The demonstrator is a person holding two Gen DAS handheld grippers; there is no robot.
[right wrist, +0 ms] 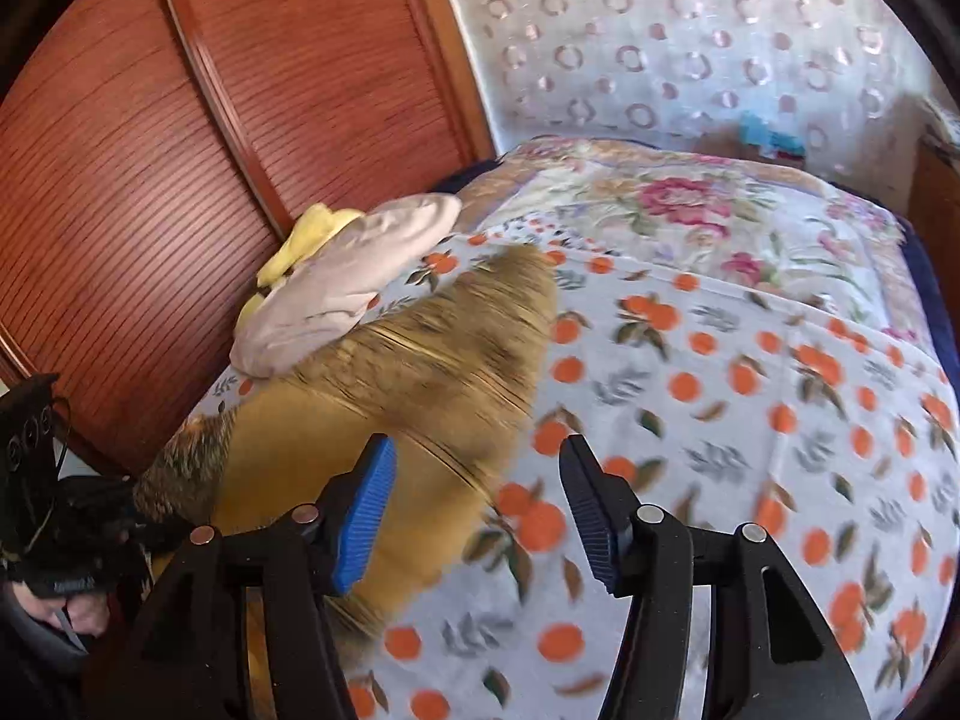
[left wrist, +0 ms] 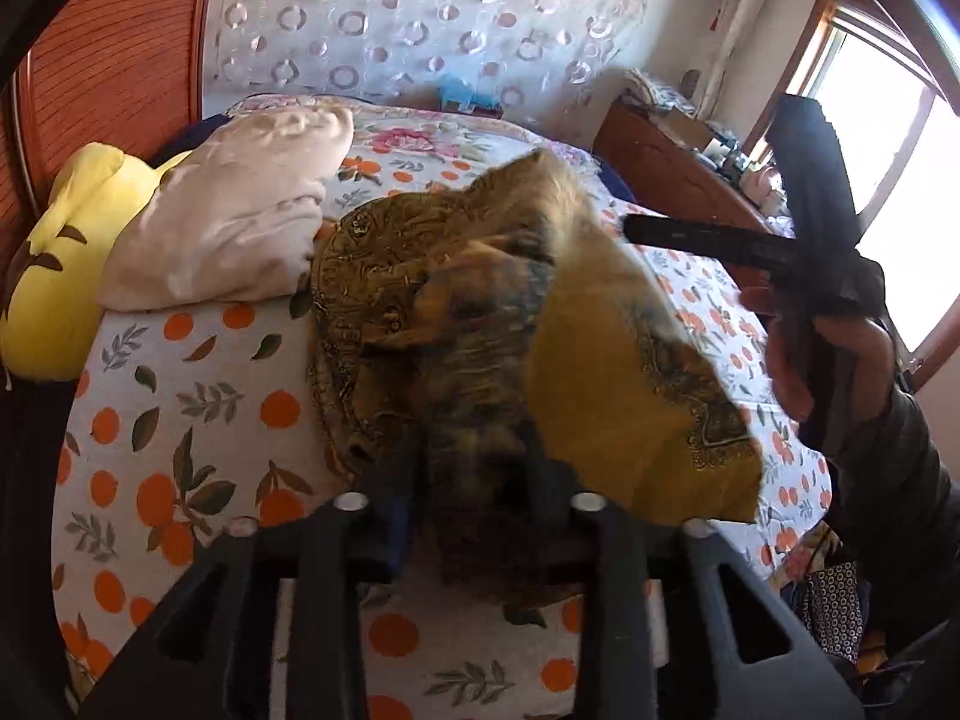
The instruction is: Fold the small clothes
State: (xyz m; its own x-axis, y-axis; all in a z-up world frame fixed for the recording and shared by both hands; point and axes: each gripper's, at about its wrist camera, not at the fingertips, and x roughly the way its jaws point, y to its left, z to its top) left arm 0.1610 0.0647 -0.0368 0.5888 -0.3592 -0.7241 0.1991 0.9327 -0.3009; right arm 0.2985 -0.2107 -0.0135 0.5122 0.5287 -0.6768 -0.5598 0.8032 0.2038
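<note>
Orange-and-leaf printed bedding (right wrist: pixel 750 420) covers the bed I am working over, with a floral quilt (right wrist: pixel 690 210) across its far end, a reddish wooden panel wall (right wrist: pixel 210 150) along the left side and a curtain with ring patterns (right wrist: pixel 690 30) at the far end. My left gripper (left wrist: pixel 474 480) is clamped on the mustard-yellow patterned garment (left wrist: pixel 630 372), a bunched fold of it pinched between the fingers and lifted towards the lens, while the rest drapes down onto the bedding. From the right wrist view the same garment lies near-left, its far tip blurred and reaching towards the middle of the bed. My right gripper (right wrist: pixel 480 510) hangs with its blue-padded fingers (right wrist: pixel 366 516) spread apart and nothing between them; the left pad sits above the garment's edge, the right above bare bedding. A beige pillow (left wrist: pixel 234 210) lies far-left, touching the garment's far edge, and a yellow plush toy (left wrist: pixel 66 252) is tucked behind it against the wooden wall. To the right of the garment the bedding runs open right up to the bed's right edge. Beyond that edge stand a cluttered wooden desk (left wrist: pixel 672 162) and a bright window (left wrist: pixel 888 168).
</note>
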